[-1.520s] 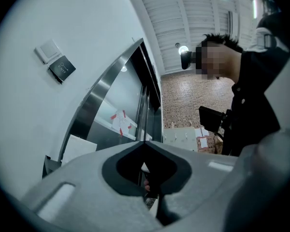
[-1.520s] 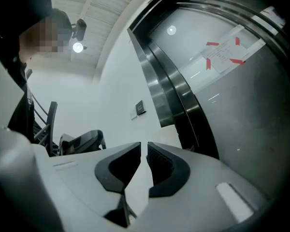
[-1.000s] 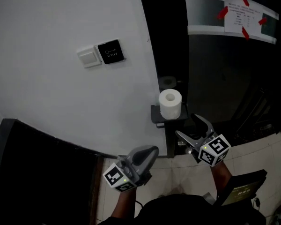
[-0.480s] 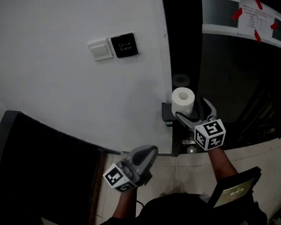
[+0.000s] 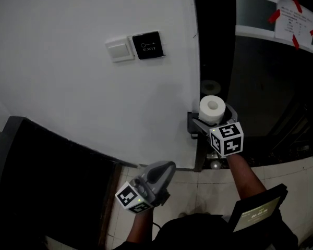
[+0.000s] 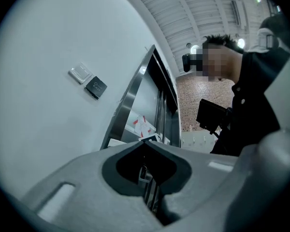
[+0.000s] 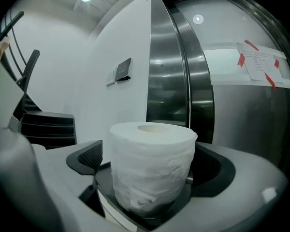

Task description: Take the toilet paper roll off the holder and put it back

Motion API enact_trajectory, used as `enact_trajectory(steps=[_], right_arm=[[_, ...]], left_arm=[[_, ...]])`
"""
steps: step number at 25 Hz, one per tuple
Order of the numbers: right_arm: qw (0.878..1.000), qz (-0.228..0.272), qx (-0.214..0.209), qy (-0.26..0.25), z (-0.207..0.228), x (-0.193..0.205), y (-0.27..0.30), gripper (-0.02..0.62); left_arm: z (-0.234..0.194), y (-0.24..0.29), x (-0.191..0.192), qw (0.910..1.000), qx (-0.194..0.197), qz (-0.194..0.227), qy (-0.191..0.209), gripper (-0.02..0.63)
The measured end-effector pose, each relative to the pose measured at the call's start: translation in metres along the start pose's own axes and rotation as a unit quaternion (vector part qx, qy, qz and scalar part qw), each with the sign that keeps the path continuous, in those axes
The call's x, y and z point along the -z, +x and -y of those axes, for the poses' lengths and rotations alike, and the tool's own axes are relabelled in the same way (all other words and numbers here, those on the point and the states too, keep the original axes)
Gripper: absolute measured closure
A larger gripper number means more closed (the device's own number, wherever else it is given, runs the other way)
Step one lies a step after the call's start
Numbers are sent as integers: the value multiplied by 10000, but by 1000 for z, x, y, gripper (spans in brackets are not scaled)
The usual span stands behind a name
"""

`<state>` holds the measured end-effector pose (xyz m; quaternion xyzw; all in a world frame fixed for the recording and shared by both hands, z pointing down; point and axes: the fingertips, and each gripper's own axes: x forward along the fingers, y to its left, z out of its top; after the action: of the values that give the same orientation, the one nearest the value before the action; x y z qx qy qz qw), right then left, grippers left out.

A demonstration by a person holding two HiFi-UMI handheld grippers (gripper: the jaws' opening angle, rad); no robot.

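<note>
Left gripper (image 5: 165, 169): jaws together, empty, low, well apart from roll (image 5: 213, 110); right gripper (image 5: 215, 120) nearer: jaws have just been opening, now wide, one either side of roll, pads apparently not pressing; roll upright on holder (image 5: 191, 124), core axis vertical; white, full, outer wrap slightly rumpled; next, judged: close across its sides.

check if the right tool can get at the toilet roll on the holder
Likely yes: the right tool, its jaws just opening wide, straddles the toilet roll without pressing; nothing blocks it.
</note>
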<state>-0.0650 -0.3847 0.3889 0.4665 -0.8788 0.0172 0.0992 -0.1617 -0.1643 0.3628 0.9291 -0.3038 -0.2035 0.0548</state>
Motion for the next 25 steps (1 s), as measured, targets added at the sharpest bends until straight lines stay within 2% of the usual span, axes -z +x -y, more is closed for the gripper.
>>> enact_trajectory(steps=[4,7,8,13,20,25], right_arm=[[9993,-215,258,-145,5,5,8,59],[9984,-263,468,-193,11,6,9,117],[9982,-275,490,-191,12,6,9,117],[9995,-232,204,-117,8,5,5,126],[9962,830,-215,148,9,-41,-44,130],[9838,1585,-573,616,7,-55,-110,130]], left_arm=[[0,0,3,10000,-7,-14,-44,609],[1,0,4,10000,-2,-37,-54,609],[2,0,4,10000,-1,-36,-50,609],[6,-1,1,10000,31,-28,-20,609],[11,3,-4,10000,76,-31,53,609],[23,18,-2,9996,281,-50,29,609]])
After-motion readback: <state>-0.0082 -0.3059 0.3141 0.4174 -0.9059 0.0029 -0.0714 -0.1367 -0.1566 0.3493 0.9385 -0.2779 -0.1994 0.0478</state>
